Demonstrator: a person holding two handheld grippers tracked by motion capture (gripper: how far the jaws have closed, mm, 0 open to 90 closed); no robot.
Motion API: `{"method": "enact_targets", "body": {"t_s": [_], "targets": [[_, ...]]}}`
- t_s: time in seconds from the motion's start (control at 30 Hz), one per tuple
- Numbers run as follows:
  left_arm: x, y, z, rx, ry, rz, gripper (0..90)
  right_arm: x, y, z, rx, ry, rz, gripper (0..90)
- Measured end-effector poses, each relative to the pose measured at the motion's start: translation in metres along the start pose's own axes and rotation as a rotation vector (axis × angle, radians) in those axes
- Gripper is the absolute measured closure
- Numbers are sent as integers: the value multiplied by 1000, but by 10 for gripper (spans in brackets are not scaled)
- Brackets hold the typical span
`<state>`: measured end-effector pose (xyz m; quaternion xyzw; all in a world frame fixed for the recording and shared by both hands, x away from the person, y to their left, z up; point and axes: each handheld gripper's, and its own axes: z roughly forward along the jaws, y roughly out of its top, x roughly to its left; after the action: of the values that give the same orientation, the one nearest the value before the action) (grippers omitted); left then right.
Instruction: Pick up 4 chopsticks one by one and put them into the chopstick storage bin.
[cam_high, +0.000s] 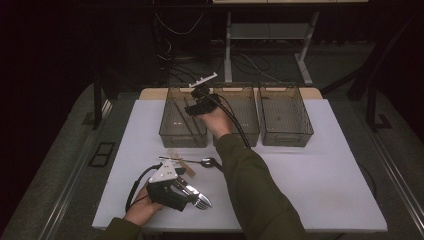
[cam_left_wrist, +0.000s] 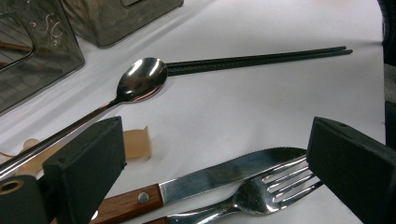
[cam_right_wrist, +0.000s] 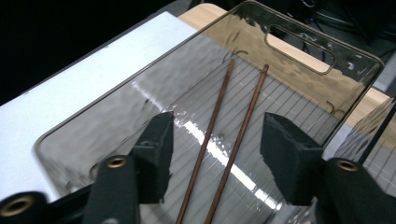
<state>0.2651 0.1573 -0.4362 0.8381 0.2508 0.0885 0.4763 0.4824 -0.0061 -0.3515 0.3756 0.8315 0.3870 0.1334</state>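
Note:
My right gripper (cam_high: 196, 106) hangs open over the left smoked-plastic bin (cam_high: 168, 131). Two brown chopsticks (cam_right_wrist: 212, 135) lie side by side on that bin's floor (cam_right_wrist: 116, 126), below the gap between my right gripper's (cam_right_wrist: 217, 154) jaws, and neither pad touches them. Near the table's front edge my left gripper (cam_high: 196, 196) stands open, its jaws wide apart. Under the left gripper (cam_left_wrist: 217, 158) a wood-handled knife (cam_left_wrist: 224, 175) and a steel fork (cam_left_wrist: 266, 193) lie flat on the white table. Beyond them lie a steel spoon (cam_left_wrist: 140, 81) and a pair of black chopsticks (cam_left_wrist: 257, 58).
Two more smoked bins, the middle (cam_high: 248, 122) and the right (cam_high: 286, 117), stand in a row at the table's back. A small beige piece (cam_left_wrist: 137, 142) lies beside the spoon's handle. The person's right forearm (cam_high: 250, 185) crosses the table's middle. The right half of the tabletop (cam_high: 325, 175) is bare.

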Motion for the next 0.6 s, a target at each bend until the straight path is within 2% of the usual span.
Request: {"method": "enact_targets", "body": {"t_s": [0.13,0.27,0.37,0.47,0.6], "targets": [[0,0,0,7,4,2,42,-1,-7,-13,-17,30,-22,385],[0,0,0,5,-2,-1,41,-4,-15,-28,-41,58,-22,352],[0,-1,-1,6,-5,-5,42,-7,-22,-38,-48,90,-15,334],[1,-1,-1,0,-3,-7,41,-10,-31,-48,-42,115,-29,332],[1,-2,-2,-4,-1,-11,42,-13,-43,-61,-66,130,-40,326]]}}
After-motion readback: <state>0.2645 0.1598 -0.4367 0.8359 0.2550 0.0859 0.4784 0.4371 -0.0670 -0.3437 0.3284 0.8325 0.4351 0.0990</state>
